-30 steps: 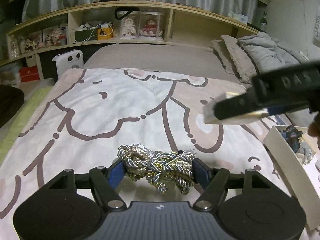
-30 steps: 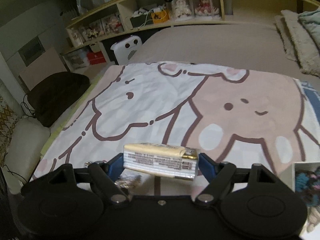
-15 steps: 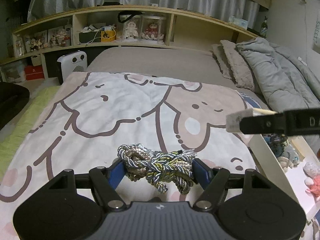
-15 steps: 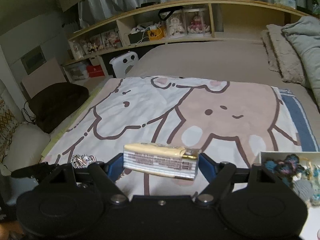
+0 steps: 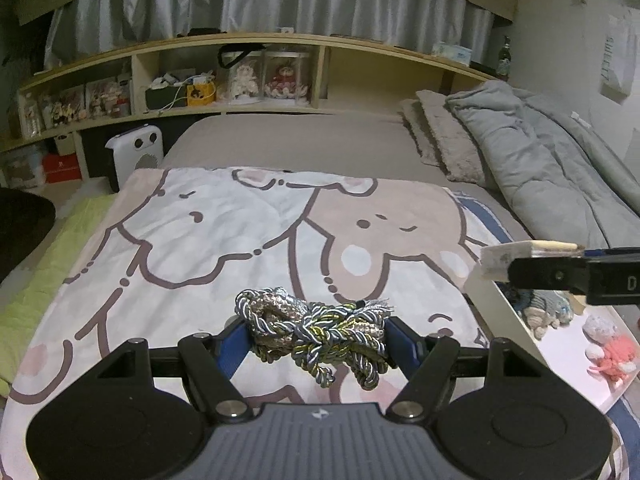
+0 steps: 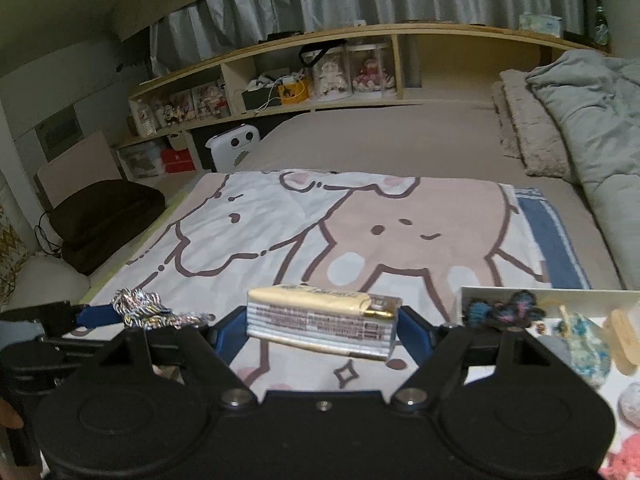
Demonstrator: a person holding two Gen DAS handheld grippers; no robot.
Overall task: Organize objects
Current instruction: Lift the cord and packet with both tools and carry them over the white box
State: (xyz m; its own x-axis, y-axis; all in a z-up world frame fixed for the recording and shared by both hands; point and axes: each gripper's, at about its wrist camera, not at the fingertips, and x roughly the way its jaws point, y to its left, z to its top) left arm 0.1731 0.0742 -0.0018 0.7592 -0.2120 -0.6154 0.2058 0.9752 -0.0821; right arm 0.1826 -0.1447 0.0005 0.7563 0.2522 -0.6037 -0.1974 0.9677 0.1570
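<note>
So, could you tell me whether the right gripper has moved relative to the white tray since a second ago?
Yes. In its own view the white tray, earlier just at the right edge, now sits well inside the frame, so the right gripper has swung toward it.

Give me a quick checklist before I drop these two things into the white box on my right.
1. Left tool gripping the rope bundle: ok, pinched between both blue pads.
2. Right tool gripping the foil packet: ok, held level across the pads.
3. White box in view: ok, low right in both views.
4. Free room in the box: cannot tell; knitted toys already fill the visible part.
5. Tools clear of each other: ok, a gap shows between them.
6. Rope ends: not ok, loose ends dangle below the pads.
</note>
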